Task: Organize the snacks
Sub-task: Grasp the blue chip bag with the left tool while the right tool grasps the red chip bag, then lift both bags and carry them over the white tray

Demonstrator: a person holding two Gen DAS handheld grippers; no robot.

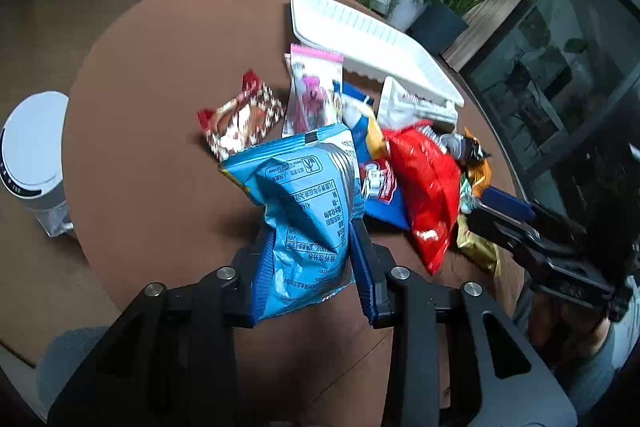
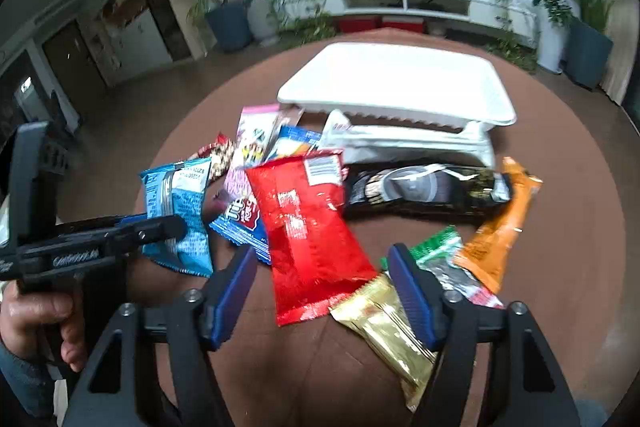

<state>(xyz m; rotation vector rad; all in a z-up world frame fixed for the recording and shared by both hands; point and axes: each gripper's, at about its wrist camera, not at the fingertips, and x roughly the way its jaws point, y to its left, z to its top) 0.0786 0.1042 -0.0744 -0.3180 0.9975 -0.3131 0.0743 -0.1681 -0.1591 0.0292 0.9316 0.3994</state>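
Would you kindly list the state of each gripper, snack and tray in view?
left gripper: shut on light blue snack bag, bag crumpled.
right gripper: open, astride red snack bag.
red snack bag: flat on table.
white tray: empty, as far as visible.

Glossy foil packets (image 2: pixel 312 239), matt table (image 1: pixel 160 67)
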